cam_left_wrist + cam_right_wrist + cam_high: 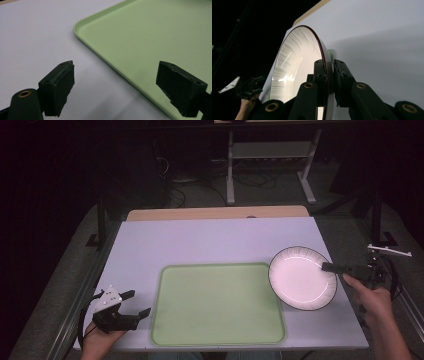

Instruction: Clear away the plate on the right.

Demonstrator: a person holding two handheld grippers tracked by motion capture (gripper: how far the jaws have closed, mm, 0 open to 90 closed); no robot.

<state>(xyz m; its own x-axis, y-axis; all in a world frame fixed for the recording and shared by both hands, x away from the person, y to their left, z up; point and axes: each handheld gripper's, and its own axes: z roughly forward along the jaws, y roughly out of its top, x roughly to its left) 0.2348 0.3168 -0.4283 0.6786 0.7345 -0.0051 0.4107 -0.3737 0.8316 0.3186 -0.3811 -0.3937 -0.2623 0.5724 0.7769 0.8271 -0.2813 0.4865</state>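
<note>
Pinching the plate [302, 277] by its three o'clock rim, my right gripper [334, 267] has both jaws clamped on the edge and the dish tilted just off the tray's [218, 304] two o'clock corner. My left gripper [134, 303] sits at the tray's nine o'clock side, jaws spread wide over bare table [210, 240], holding nothing.

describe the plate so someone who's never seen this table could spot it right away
Start at the pale green tray lying on the white table. Just past the tray's far right corner is the plate, its right rim clamped in the right gripper. It is the one round thing here: a glossy white dish with fine ribbed lines and a thin dark rim, whereas the tray is flat, rectangular and green.
</note>
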